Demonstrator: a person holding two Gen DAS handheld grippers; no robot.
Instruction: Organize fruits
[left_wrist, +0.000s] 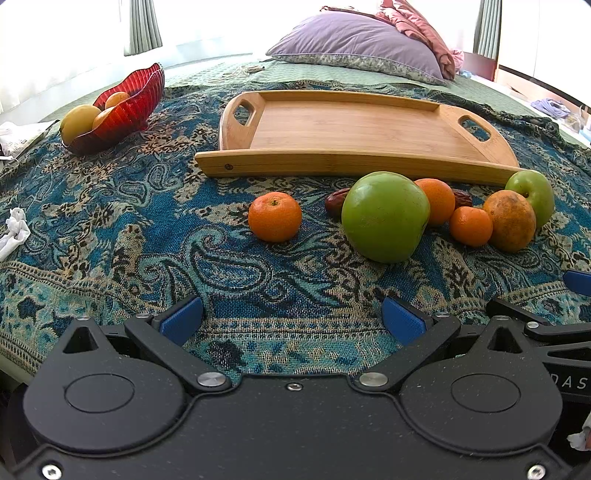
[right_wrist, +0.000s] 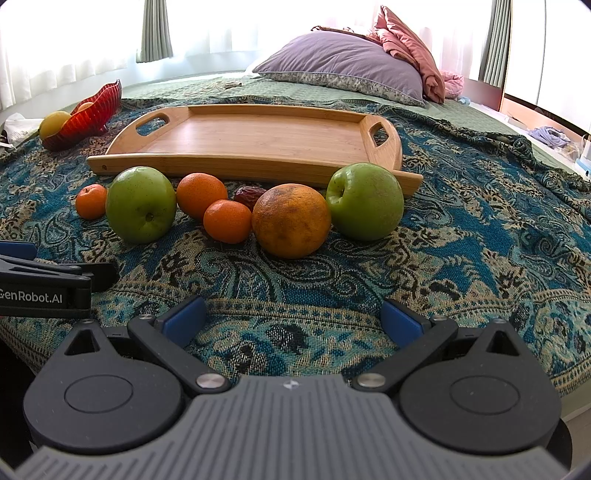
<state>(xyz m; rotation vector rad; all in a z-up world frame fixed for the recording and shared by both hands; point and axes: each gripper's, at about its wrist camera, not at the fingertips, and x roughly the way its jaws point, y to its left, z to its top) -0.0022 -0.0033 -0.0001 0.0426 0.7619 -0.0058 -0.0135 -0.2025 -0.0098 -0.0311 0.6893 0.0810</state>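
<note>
On the bed, a blue patterned cloth (right_wrist: 461, 236) carries everything. Far on the left stands one red glass bowl (left_wrist: 127, 107) with three yellow-orange fruits inside it, and one crumpled white tissue (left_wrist: 14, 230) lies at the left edge of the cloth. In the middle lies one wooden tray (right_wrist: 258, 138) with two cut-out handles, and nothing is on it. In front of the tray, the loose fruits make a row on the cloth. From the left there is one small mandarin (left_wrist: 274, 216) standing alone, then one dark date (left_wrist: 335, 201), one large green apple (left_wrist: 385, 217), one middle-sized orange (left_wrist: 439, 200) behind it, a second date (left_wrist: 463, 198), a second small mandarin (left_wrist: 470, 226), one big spotted orange (left_wrist: 509, 220), and a second green apple (left_wrist: 532, 195) touching the tray's front rim. This gives two apples, two mandarins, two oranges and two dates. The left hand-held gripper (left_wrist: 293, 320) hovers near the cloth with its blue fingers spread wide and holding nothing. The right hand-held gripper (right_wrist: 294, 319) is beside it, also wide and with nothing between its fingers.
</note>
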